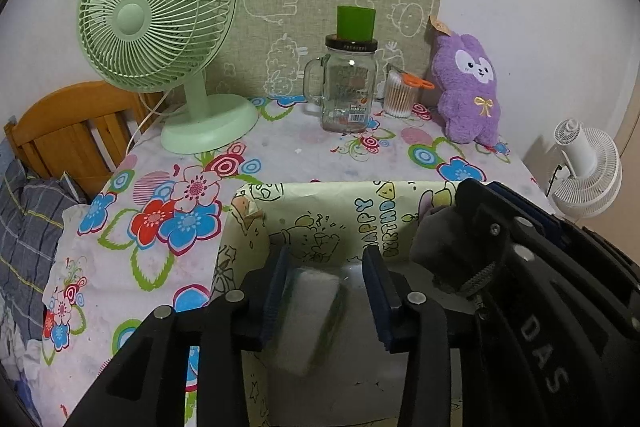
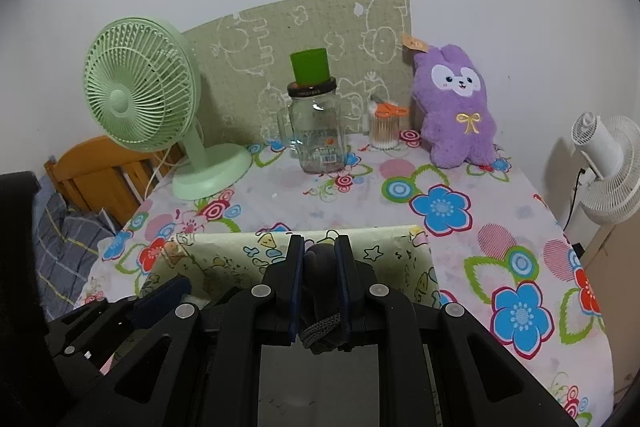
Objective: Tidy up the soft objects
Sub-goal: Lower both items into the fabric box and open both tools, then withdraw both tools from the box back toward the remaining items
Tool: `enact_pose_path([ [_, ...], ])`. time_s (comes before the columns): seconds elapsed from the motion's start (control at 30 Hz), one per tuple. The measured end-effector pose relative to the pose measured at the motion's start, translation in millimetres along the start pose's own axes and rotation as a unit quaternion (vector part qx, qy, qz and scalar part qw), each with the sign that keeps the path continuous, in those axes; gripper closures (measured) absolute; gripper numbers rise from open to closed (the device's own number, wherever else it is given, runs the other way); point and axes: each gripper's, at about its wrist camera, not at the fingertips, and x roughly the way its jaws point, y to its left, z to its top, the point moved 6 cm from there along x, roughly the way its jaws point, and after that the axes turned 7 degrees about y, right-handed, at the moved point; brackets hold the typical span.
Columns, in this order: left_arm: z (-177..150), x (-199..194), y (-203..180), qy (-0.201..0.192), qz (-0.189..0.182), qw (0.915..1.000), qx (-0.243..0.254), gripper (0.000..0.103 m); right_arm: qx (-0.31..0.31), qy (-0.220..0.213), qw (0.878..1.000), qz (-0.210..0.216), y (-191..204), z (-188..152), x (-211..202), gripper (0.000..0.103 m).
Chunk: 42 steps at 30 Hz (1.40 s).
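While you hold both tools over the box, read the scene left to right:

Green fan (image 1: 160, 27): stands at the back left of the flowered table (image 1: 280, 155); not part of your job.

Glass jar (image 1: 348, 87): mid-back, with a green cup (image 1: 355, 23) on its lid; hard goods, leave them.

Left gripper (image 1: 326, 291): its fingers are spread, nothing between them touching the pads. A pale, sponge-like block (image 1: 308, 315) shows blurred in the gap, down inside the box; whether it lies on the floor or is falling, you cannot tell.

Box (image 1: 320, 203): papered with birthday cartoons, at the near edge of the table, open on top. This looks like the place where soft things go.

Right gripper (image 2: 319, 291): pressed onto a dark grey knitted bundle (image 2: 320, 267), probably a sock, held above the box's right part.

Purple plush (image 1: 468, 87): upright at the back right against the wall, well apart from the box.

Progress: about midway, by your pictures. One soft piece is in, one is held over the box, and the plush is untouched.
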Motion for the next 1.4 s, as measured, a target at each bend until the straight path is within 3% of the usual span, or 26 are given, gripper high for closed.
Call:
enact_pose_path([
  [0.27, 4.4, 1.4, -4.3, -0.009, -0.004, 0.9994, 0.033, 0.044, 0.002, 0.029, 1.0, 0.005, -2.4, -1.2, 13.1, 0.084],
  [0.33, 3.5, -0.9, -6.5, -0.012, -0.005, 0.9992, 0.039, 0.036, 0.001, 0.031, 1.0, 0.001, -1.8, -1.9, 12.7, 0.078],
  [0.37, 3.4, -3.8, -7.3, -0.016, -0.004, 0.999, 0.041, 0.031, -0.003, 0.034, 0.999, -0.001, -0.9, -2.2, 12.2, 0.073],
  [0.43, 3.1, -10.0, -9.2, -0.026, -0.006, 0.9986, 0.046, 0.025, -0.008, 0.031, 0.999, -0.006, -0.5, -1.8, 8.5, 0.029],
  [0.53, 3.0, -19.5, -13.1, -0.036, -0.01, 0.9979, 0.052, 0.013, -0.01, -0.004, 1.0, -0.018, -0.8, 1.4, -7.9, 0.016],
  [0.6, 2.4, -25.3, -15.9, -0.038, -0.009, 0.9974, 0.06, 0.006, -0.017, -0.002, 1.0, -0.021, -0.4, 2.1, -13.6, 0.009],
  [1.0, -11.5, -59.8, -16.7, -0.065, 0.003, 0.996, 0.06, 0.002, -0.031, -0.022, 0.999, -0.036, -0.3, -9.3, -55.2, 0.002],
  [1.4, -25.6, -101.0, -14.4, -0.093, -0.01, 0.9945, 0.047, 0.002, -0.039, -0.049, 0.998, -0.018, 11.8, -19.1, -103.9, 0.0],
])
